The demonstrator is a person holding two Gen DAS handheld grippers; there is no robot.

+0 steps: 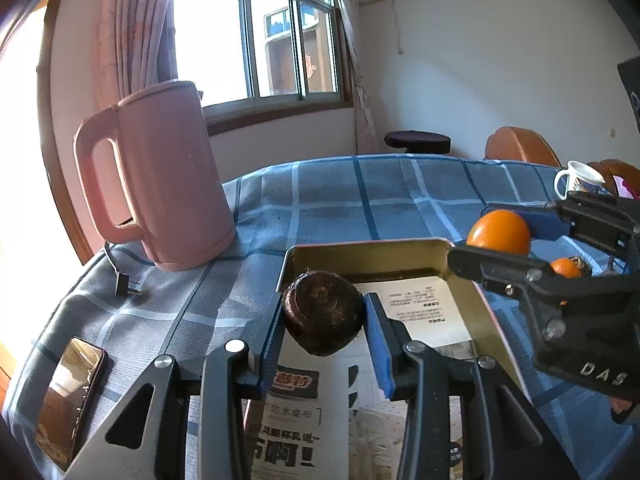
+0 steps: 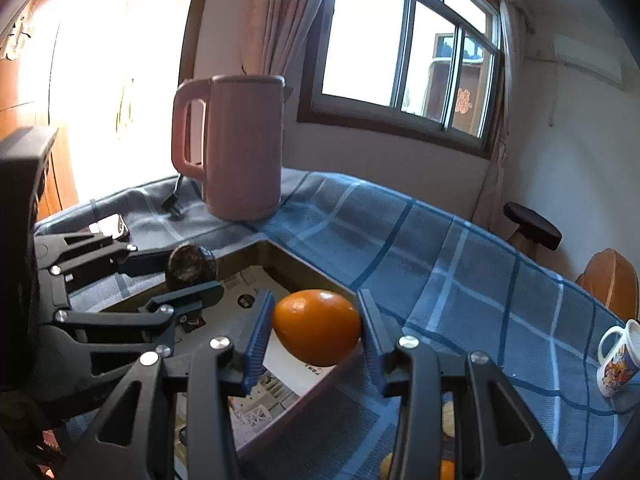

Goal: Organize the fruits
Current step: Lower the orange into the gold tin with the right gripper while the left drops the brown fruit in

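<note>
Two claws, each held by a person, hover over an open tin tray (image 1: 400, 254) lined with newspaper, which sits on a surface draped in a blue checked cloth (image 1: 340, 200). The left claw (image 1: 323, 320) is clenched on a dark brown, rough-skinned round fruit (image 1: 322, 314), its blue pads pressing it at 9 and 3 o'clock; the fruit hangs above the tray's far left corner, with the tray floor directly beneath and toward 6 o'clock. The right claw (image 2: 316, 330) is clenched on an orange (image 2: 317, 326), its long axis lying across the jaws from 9 to 3 o'clock. From the right wrist view the orange sits over the tray's right-hand rim, so the tray floor lies toward 8 o'clock of it and bare cloth toward 3 o'clock. The left claw looks better placed over the tray; the right likely needs to drift toward 9 o'clock before letting go. A smaller orange fruit (image 1: 565, 267) lies on the cloth past the tray's right side. A pink kettle (image 1: 160, 176) stands at 10 o'clock, a phone (image 1: 68, 400) at 8 o'clock, a mug (image 1: 578, 182) at 2 o'clock
</note>
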